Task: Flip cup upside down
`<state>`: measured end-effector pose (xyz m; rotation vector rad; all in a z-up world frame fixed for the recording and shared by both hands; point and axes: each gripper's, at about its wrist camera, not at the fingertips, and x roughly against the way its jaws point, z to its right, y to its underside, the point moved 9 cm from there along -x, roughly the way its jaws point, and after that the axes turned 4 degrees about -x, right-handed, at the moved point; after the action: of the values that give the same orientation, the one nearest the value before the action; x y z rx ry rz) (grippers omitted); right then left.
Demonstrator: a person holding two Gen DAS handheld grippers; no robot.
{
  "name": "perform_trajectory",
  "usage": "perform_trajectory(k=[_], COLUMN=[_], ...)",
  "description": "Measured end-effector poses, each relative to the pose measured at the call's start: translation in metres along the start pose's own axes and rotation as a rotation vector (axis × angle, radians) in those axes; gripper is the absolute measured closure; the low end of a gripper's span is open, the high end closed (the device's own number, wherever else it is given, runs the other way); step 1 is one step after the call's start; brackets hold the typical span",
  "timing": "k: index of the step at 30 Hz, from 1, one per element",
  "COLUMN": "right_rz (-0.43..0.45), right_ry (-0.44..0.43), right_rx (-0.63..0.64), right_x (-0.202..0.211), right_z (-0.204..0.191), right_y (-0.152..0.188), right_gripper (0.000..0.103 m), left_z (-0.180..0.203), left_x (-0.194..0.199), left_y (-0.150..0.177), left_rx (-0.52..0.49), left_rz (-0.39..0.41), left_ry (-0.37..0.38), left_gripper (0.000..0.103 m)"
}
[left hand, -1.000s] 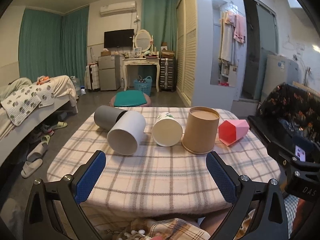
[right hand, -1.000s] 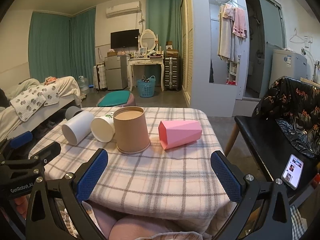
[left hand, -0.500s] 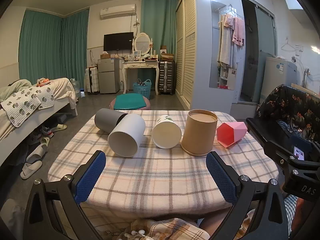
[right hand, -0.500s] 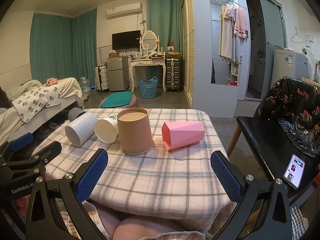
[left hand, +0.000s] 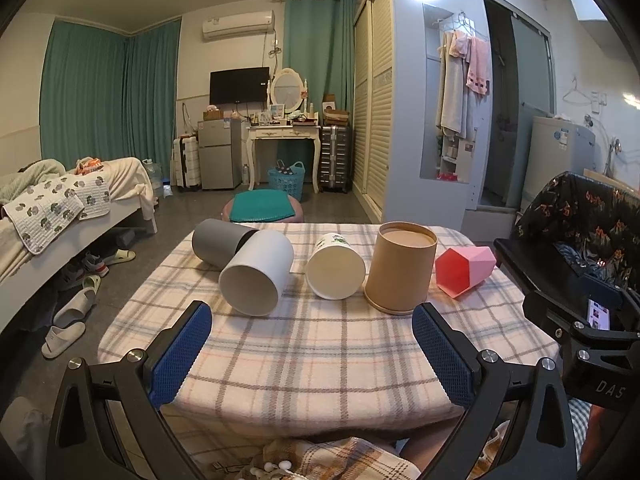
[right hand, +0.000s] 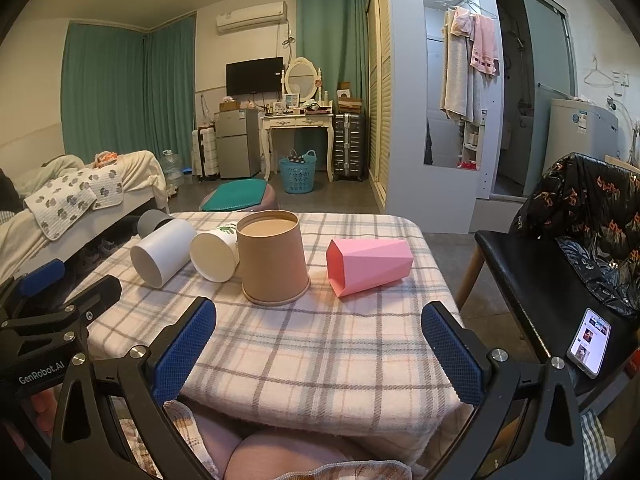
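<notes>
Several cups sit in a row on a table with a plaid cloth (left hand: pixel 312 344). A brown paper cup (left hand: pixel 400 270) (right hand: pixel 274 258) stands upside down. On their sides lie a grey cup (left hand: pixel 214 242), a white cup (left hand: pixel 256 272) (right hand: pixel 160 252), a white paper cup with a green print (left hand: pixel 336 266) (right hand: pixel 214 250) and a pink faceted cup (left hand: pixel 464 266) (right hand: pixel 368 266). My left gripper (left hand: pixel 312 356) is open and empty, near the table's front edge. My right gripper (right hand: pixel 320 352) is open and empty, in front of the brown and pink cups.
A black chair (right hand: pixel 560 248) with a floral bag and a phone (right hand: pixel 588 342) stands right of the table. A bed (left hand: pixel 60 208) with slippers under it is at the left. A pink stool with a green cushion (left hand: pixel 262 208) stands behind the table.
Both views have shifted slightly; the cups sit a touch lower and nearer in frame. No cup has moved and both grippers stay open.
</notes>
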<state>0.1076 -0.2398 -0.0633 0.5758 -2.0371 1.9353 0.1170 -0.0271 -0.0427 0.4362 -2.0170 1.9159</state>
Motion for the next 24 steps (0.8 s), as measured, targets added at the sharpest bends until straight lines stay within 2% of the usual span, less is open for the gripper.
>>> perform_trajectory(k=[24], right_rz=[-0.012], right_ry=[-0.014], right_rx=[0.005], right_x=[-0.0025], right_z=[-0.0023], right_y=[0.004], right_gripper=[0.0], left_z=[-0.0013], left_x=[-0.0011], left_y=[-0.0002], left_rx=[0.001], left_rz=[-0.002], left_ry=[-0.001], left_gripper=[0.0])
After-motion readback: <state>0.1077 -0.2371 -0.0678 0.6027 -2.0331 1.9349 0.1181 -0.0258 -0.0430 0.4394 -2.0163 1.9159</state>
